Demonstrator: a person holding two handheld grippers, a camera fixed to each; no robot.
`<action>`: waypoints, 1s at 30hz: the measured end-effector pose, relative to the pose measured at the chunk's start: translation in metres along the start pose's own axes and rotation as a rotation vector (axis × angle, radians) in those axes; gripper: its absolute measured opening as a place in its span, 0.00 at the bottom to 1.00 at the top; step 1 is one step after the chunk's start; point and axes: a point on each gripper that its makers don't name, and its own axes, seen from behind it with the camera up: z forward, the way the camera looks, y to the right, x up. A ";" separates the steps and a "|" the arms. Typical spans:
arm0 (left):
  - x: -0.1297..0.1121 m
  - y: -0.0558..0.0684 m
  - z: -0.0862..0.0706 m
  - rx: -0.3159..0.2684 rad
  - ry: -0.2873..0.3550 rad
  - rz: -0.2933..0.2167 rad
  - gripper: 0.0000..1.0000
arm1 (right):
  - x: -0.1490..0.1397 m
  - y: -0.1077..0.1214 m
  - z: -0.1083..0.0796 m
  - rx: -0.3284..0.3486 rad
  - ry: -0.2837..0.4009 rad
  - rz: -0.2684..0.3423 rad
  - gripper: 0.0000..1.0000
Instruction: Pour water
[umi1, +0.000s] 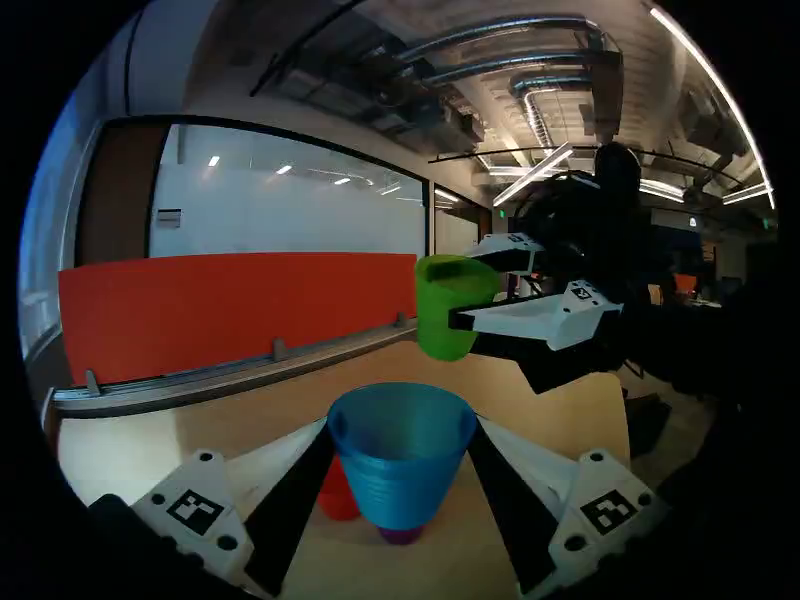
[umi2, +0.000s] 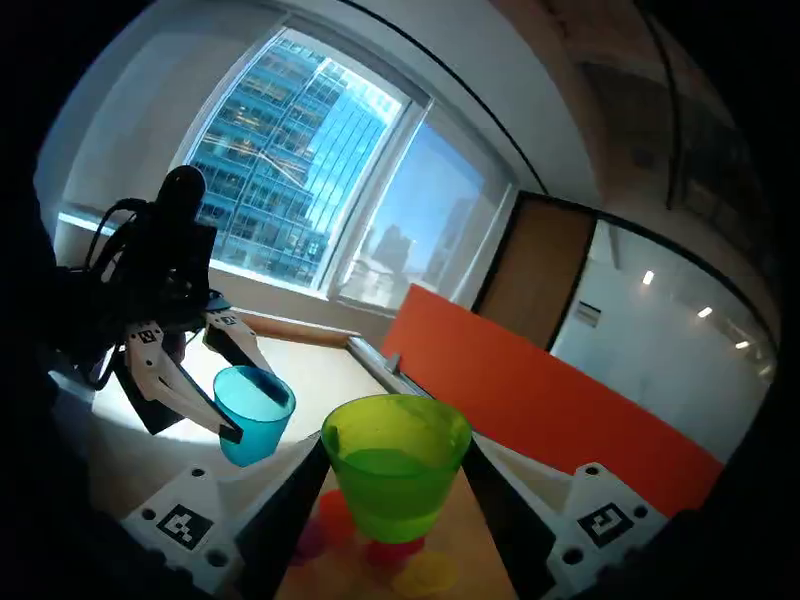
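Observation:
A blue cup (umi1: 402, 466) sits upright between the fingers of my left gripper (umi1: 402, 470), which is shut on it above the table. My right gripper (umi2: 397, 470) is shut on a green translucent cup (umi2: 396, 463) with liquid in its lower part. In the left gripper view the green cup (umi1: 449, 303) hangs ahead, up and to the right of the blue cup, held by the right gripper (umi1: 462, 298). In the right gripper view the blue cup (umi2: 254, 414) is off to the left, held by the left gripper (umi2: 250, 412). The two cups are apart.
A light wooden table (umi1: 250, 420) lies below, with a red cup (umi1: 338, 495) and a purple one (umi1: 402, 535) on it under the blue cup. An orange partition (umi1: 230, 305) runs along the table's far edge. More small coloured cups (umi2: 395, 560) stand beneath the green cup.

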 end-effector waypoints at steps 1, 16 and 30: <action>0.000 0.000 0.000 0.000 0.000 -0.001 0.88 | 0.002 0.000 0.001 -0.001 0.001 -0.014 0.91; -0.001 0.005 0.007 -0.011 0.000 0.010 0.88 | 0.030 0.008 0.021 -0.020 0.022 -0.233 0.91; 0.006 0.014 0.013 -0.030 0.007 0.020 0.88 | 0.050 0.014 0.037 -0.048 0.032 -0.409 0.91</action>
